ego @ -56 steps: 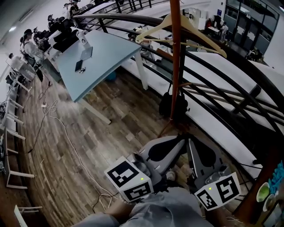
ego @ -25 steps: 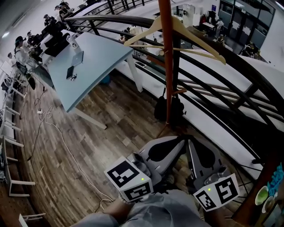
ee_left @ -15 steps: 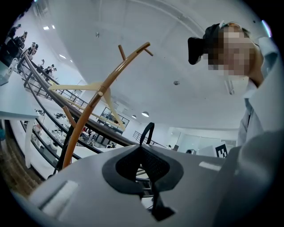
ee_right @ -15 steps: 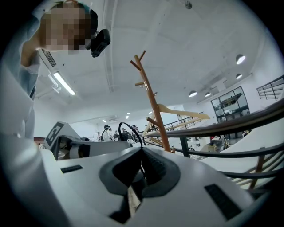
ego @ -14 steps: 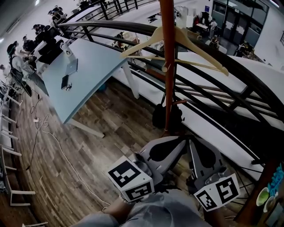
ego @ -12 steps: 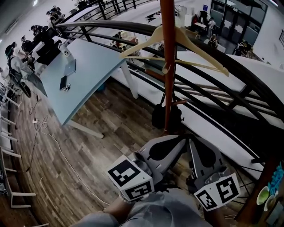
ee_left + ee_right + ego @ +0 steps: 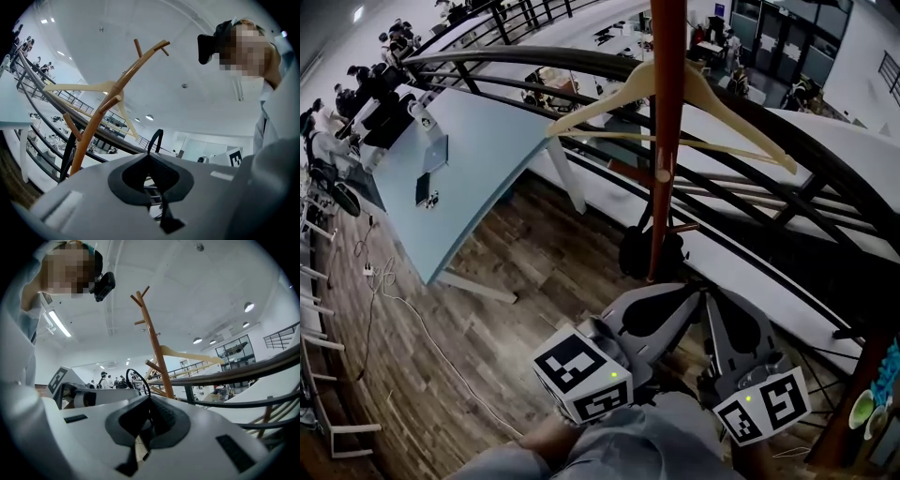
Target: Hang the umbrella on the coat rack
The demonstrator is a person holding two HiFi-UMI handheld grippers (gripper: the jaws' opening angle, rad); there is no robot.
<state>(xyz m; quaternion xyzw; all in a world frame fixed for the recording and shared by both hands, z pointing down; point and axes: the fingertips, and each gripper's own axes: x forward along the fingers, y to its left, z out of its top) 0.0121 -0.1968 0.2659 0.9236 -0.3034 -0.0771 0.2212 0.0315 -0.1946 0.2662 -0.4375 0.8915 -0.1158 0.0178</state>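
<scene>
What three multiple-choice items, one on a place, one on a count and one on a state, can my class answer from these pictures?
1. In the head view, the pale blue table lies: A left of the coat rack; B right of it; C hanging from it.
2. Wooden hangers on the coat rack: A none; B one; C three.
3. That hanger is: A bare; B holding a coat; C snapped in two.

Key: 1 A, the table shows left of the rack's pole. 2 B, a single hanger hangs there. 3 A, no garment is on it.
</scene>
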